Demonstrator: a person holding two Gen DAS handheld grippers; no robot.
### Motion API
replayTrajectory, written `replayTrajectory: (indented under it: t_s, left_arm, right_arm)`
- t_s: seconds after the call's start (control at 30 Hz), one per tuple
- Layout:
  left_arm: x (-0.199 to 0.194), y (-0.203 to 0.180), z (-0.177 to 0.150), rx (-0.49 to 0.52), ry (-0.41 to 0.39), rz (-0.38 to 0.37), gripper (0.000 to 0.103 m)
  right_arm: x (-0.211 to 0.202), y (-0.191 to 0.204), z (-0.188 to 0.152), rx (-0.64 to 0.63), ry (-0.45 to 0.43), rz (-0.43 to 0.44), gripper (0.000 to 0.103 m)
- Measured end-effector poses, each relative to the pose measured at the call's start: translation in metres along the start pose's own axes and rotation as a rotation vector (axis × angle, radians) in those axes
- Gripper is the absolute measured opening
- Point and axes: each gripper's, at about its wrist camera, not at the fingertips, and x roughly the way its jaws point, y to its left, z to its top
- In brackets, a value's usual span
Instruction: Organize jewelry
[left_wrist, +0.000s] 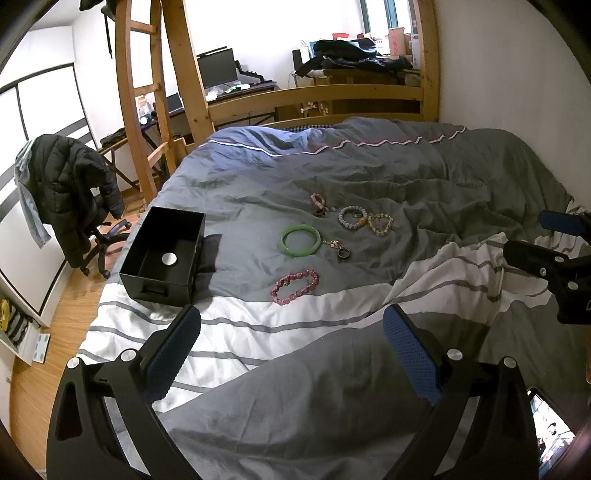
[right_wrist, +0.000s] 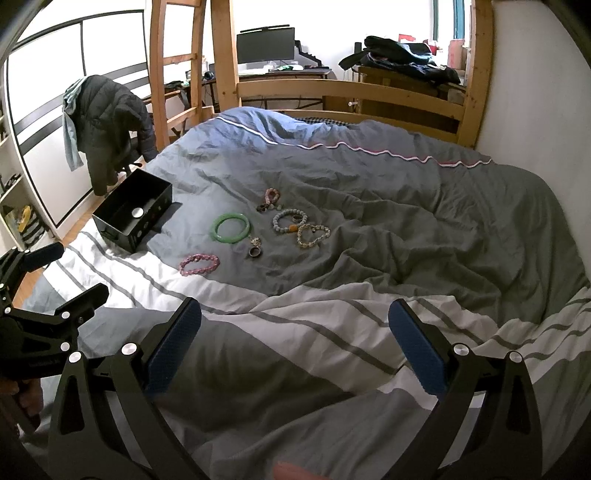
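Jewelry lies spread on the grey duvet: a green bangle (left_wrist: 299, 240) (right_wrist: 231, 228), a pink bead bracelet (left_wrist: 295, 285) (right_wrist: 199, 264), a grey bead bracelet (left_wrist: 352, 216) (right_wrist: 290, 220), a pale yellowish bracelet (left_wrist: 380, 224) (right_wrist: 313, 235), a small pink bracelet (left_wrist: 318, 200) (right_wrist: 272, 195) and a dark ring (left_wrist: 344, 253) (right_wrist: 255, 252). A black open box (left_wrist: 162, 258) (right_wrist: 133, 218) stands left of them. My left gripper (left_wrist: 291, 332) is open and empty, short of the pink bracelet. My right gripper (right_wrist: 295, 325) is open and empty, further back.
The bed (left_wrist: 332, 369) has a wooden frame and ladder (left_wrist: 136, 110). A chair with a black jacket (left_wrist: 70, 184) stands on the floor at left. A desk with a monitor (left_wrist: 218, 68) is behind. A wall runs along the right side.
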Motion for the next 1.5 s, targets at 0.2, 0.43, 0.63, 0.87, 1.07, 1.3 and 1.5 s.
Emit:
replayTrajectory:
  t_s: [0.2,0.43,0.63,0.87,1.07,1.3,1.5]
  left_arm:
    - [0.000,-0.001,-0.001,0.002,0.001,0.002,0.097]
    - [0.000,-0.002,-0.002,0.004,0.003,0.001,0.097]
    - [0.000,-0.005,-0.004,0.017,0.002,0.018,0.097]
    - [0.008,-0.008,-0.007,0.026,0.015,0.001,0.097]
    - [0.030,-0.007,-0.004,0.021,0.047,-0.025,0.097]
    - [0.067,-0.010,0.000,0.062,0.072,-0.024,0.097]
    - [0.103,-0.011,0.005,0.094,0.098,-0.049,0.092]
  right_arm:
    - [0.001,0.000,-0.001,0.000,0.002,0.002,0.100]
    - [0.001,0.001,-0.001,0.000,0.004,0.002,0.100]
    - [0.001,0.001,-0.002,0.001,0.005,0.003,0.100]
    - [0.003,0.002,-0.004,0.004,0.008,0.005,0.100]
    - [0.017,0.006,-0.005,0.003,0.017,0.012,0.100]
    - [0.044,0.002,0.003,-0.012,0.040,0.035,0.100]
    - [0.081,0.002,0.014,-0.028,0.075,0.081,0.100]
